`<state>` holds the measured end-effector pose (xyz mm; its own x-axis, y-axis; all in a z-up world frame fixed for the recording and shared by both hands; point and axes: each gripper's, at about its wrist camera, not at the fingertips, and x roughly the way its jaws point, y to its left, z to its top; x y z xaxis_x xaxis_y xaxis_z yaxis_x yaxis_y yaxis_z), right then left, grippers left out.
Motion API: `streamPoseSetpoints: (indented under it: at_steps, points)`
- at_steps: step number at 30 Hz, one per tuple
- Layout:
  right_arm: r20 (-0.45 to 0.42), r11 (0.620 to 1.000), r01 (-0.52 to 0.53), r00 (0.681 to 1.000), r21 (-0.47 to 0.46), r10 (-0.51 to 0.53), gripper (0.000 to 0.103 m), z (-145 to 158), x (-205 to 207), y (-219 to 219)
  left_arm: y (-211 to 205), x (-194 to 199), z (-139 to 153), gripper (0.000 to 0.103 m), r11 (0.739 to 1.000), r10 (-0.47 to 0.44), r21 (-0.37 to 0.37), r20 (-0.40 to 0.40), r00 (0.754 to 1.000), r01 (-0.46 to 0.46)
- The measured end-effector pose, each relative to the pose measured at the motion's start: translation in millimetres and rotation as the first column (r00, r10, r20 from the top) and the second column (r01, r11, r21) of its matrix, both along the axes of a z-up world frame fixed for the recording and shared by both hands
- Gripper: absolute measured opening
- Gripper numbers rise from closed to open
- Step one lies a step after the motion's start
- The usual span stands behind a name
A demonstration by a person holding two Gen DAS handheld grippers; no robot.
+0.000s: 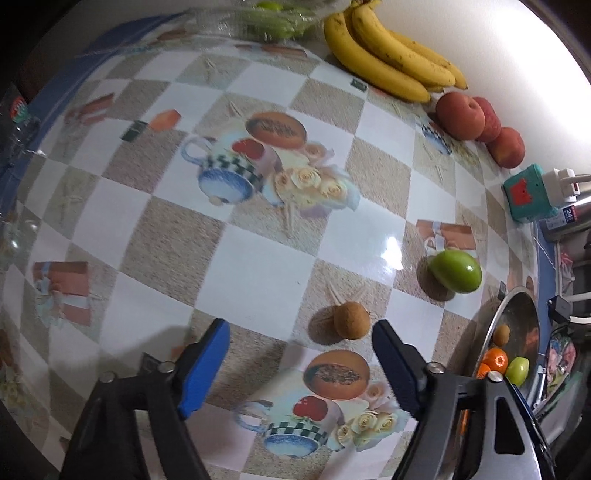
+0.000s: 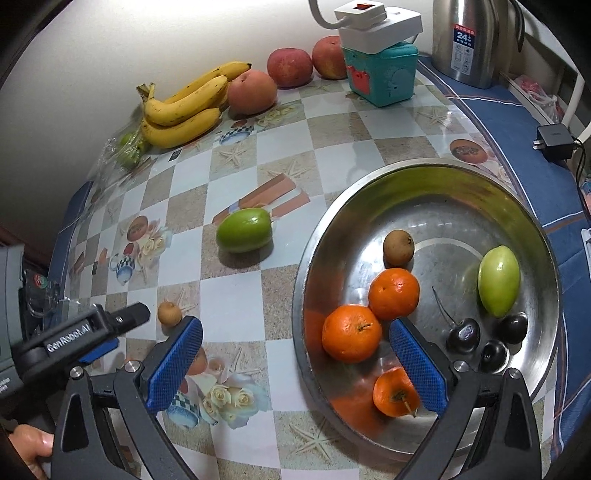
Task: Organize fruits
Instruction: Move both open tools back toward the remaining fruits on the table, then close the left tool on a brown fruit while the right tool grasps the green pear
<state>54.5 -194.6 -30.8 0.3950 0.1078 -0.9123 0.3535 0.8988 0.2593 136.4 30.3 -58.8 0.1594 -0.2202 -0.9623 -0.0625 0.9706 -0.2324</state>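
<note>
Glossy checkered plastic tablecloth (image 1: 258, 258); shiny round steel bowl (image 2: 424, 192) at right; textured blue gripper pads (image 2: 177, 365).

Oranges (image 2: 351, 333) lie in the bowl (image 2: 369, 192); jujube (image 2: 244, 229) left of it.

You see: clear bag of green fruit (image 1: 273, 18) cut by top edge | metal bowl (image 1: 491, 328) half hidden behind left gripper's finger (image 1: 399, 365) | kettle (image 2: 469, 40) top cropped.

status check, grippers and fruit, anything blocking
Left gripper open above small brown fruit, nothing held. Right gripper open, empty, at the metal bowl rim. Green fruit loose on table. Nothing blocking.
</note>
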Motion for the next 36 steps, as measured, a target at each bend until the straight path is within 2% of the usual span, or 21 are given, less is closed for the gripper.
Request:
streamPoseSetpoints:
  at_steps: [8, 12, 14, 31, 36]
  points:
    - [-0.010, 1.000, -0.002, 1.000, -0.007, 0.001, 0.101, -1, 0, 1, -15, 2, -5, 0.054, 0.996, -0.045, -0.081, 0.000, 0.999, 0.045]
    - [-0.015, 1.000, -0.003, 1.000, -0.011, 0.003, 0.101, -2, 0, 2, -22, 4, -9, 0.048, 0.994, -0.059, -0.089, -0.008, 0.998, 0.058]
    - [-0.017, 1.000, -0.003, 1.000, -0.011, 0.003, 0.101, -3, 0, 1, -24, 5, -11, 0.041, 0.994, -0.059, -0.093, -0.016, 0.998, 0.058]
    - [-0.026, 1.000, 0.002, 1.000, -0.018, -0.002, 0.101, -5, 0, 1, -22, 8, -18, 0.038, 0.993, -0.033, -0.114, -0.029, 0.999, 0.030]
    - [-0.031, 1.000, 0.000, 1.000, -0.023, -0.001, 0.101, -7, 0, 2, -23, 9, -19, 0.033, 0.994, -0.026, -0.111, -0.031, 0.999, 0.023]
